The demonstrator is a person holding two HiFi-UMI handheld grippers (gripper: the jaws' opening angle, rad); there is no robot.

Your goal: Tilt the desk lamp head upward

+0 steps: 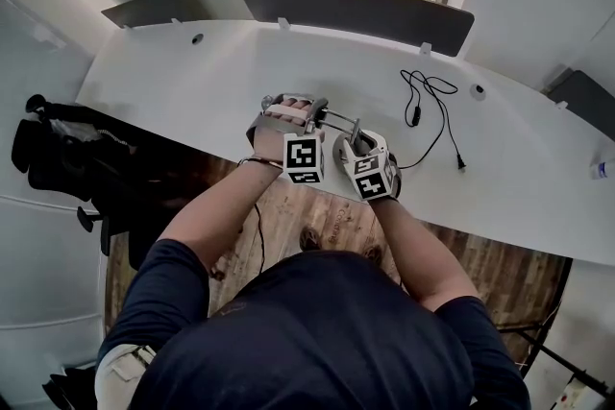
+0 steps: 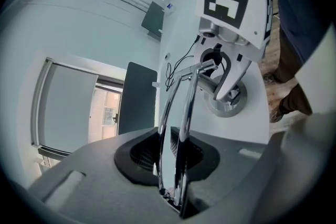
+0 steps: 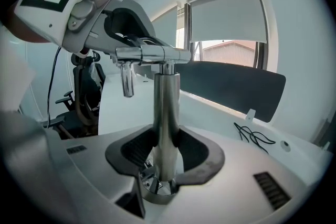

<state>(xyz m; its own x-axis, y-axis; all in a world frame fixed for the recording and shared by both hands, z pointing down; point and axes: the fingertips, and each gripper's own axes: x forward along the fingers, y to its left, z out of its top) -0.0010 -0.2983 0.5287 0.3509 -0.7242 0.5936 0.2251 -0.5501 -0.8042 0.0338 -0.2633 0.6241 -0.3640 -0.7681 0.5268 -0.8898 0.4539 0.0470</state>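
The chrome desk lamp stands near the front edge of the white desk [image 1: 192,82]. Its upright post [image 3: 165,113] rises from a round base [image 2: 227,104], and my right gripper [image 3: 165,162] is shut on the post just above that base. A thin chrome arm [image 2: 181,113] runs from the joint at the post's top [image 3: 157,54] to the left. My left gripper [image 2: 176,165] is shut on that arm, near the head end. In the head view the left gripper [image 1: 288,115] and the right gripper [image 1: 357,149] sit side by side over the lamp. The lamp head itself is hidden by the left gripper.
A black cable [image 1: 432,106] lies on the desk right of the lamp. Dark divider panels [image 1: 356,12] line the desk's back edge below a window. A black office chair [image 1: 67,158] stands at the left, over a wooden floor [image 1: 317,216].
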